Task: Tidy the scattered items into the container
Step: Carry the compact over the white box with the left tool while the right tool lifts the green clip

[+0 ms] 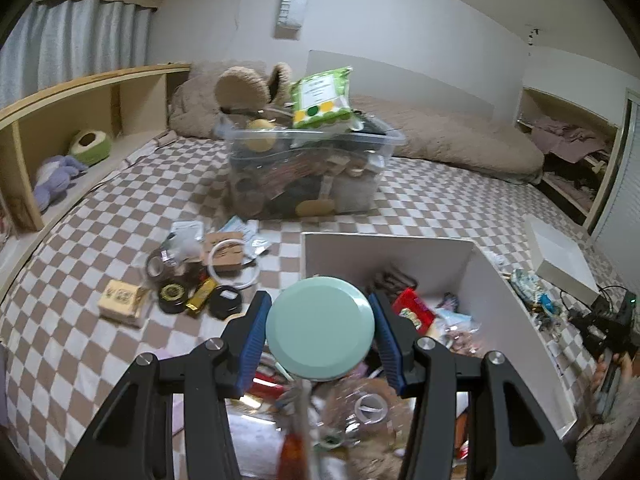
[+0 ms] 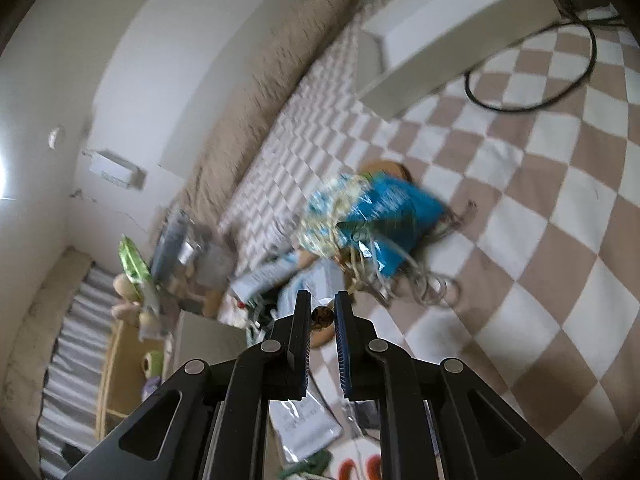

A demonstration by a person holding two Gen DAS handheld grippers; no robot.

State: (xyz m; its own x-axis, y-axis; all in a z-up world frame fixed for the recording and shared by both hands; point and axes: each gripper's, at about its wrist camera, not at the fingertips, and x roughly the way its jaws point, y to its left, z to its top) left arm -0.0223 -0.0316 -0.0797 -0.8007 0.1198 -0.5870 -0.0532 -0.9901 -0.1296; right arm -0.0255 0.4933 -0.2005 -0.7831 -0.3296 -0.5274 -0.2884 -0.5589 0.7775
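In the left wrist view my left gripper (image 1: 320, 320) is shut on a round pale-green lid or tin (image 1: 320, 328) and holds it above the white box (image 1: 516, 304), which is full of mixed small items. A scattered pile (image 1: 200, 276) of tape rolls, black tins, a gold bar and cards lies on the checkered bedspread to the left. In the right wrist view my right gripper (image 2: 322, 312) is shut on a small dark round object (image 2: 322, 317) above the bedspread. A blue packet (image 2: 384, 220) and cords lie beyond it.
A clear plastic bin (image 1: 308, 168) stuffed with items and a green packet stands behind the white box. A white box lid (image 1: 560, 256) and black cables lie at the right. A wooden shelf (image 1: 80, 120) with plush toys runs along the left.
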